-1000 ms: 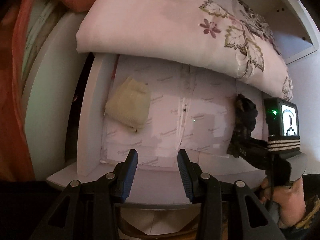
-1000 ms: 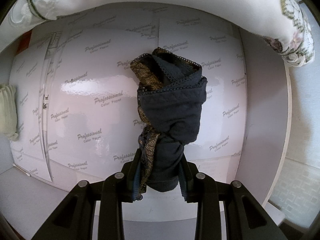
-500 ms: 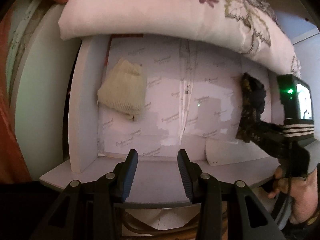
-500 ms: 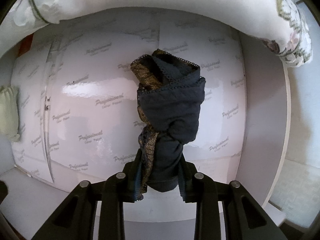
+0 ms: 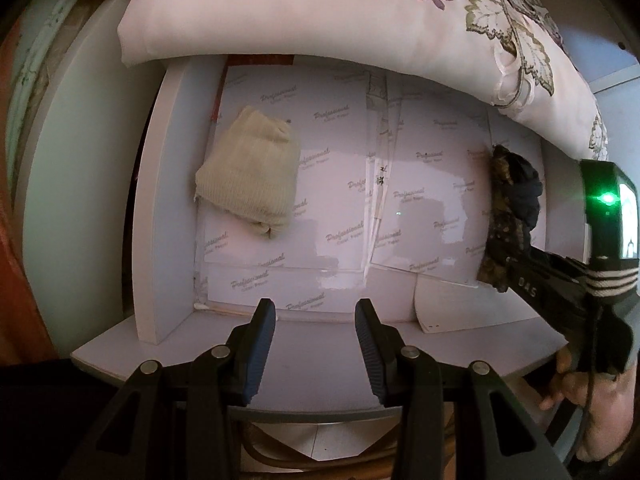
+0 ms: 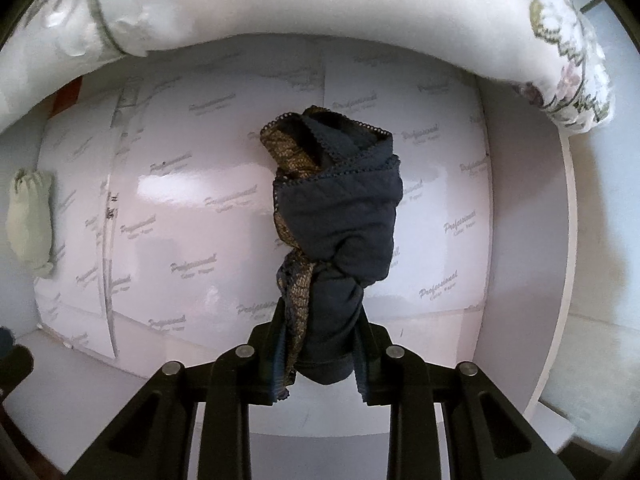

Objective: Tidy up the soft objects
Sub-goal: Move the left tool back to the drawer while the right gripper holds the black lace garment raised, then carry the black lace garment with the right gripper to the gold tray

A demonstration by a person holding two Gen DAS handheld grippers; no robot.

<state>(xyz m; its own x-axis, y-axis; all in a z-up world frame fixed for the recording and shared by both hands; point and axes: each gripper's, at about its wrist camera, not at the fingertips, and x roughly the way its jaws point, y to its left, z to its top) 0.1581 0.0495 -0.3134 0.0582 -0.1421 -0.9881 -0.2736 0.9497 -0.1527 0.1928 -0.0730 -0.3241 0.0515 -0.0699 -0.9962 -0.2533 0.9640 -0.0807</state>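
My right gripper is shut on a rolled dark blue cloth with gold lace trim. It holds the cloth just above the paper-lined shelf floor, near the right side wall. The same cloth and right gripper show at the right of the left wrist view. A folded cream knit cloth lies at the shelf's left side; it also shows in the right wrist view. My left gripper is open and empty at the shelf's front edge.
A floral pillow lies on top of the shelf compartment and overhangs it. White side walls bound the compartment on the left and the right. Orange fabric hangs at the far left.
The left gripper has drawn closer to the shelf, so the compartment looks larger. The right gripper has moved slightly deeper into the shelf with the dark cloth still held.
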